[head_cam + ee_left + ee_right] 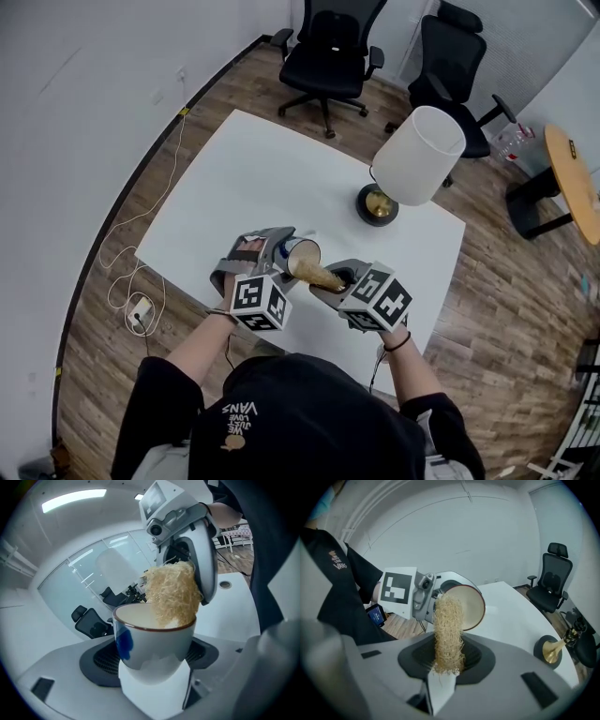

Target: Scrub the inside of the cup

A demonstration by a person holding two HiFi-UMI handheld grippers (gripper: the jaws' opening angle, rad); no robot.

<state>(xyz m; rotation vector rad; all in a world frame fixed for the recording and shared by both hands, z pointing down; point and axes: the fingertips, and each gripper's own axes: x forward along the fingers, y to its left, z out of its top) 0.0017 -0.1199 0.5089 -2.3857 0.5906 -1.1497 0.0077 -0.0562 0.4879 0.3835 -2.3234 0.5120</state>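
Head view: left gripper (284, 251) holds white brown-rimmed ceramic cup (302, 254), mouth tilted toward right gripper (339, 278) for access.
Left gripper view: jaws clamp cup's base.
Right gripper view: jaws pinch tan fibrous scrubber (449, 634), its tip inside the rim.

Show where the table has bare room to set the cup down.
The table is bare across its left and far part, from the wall-side edge to the lamp base. Crowded at the near edge, where cup and scrubber meet.
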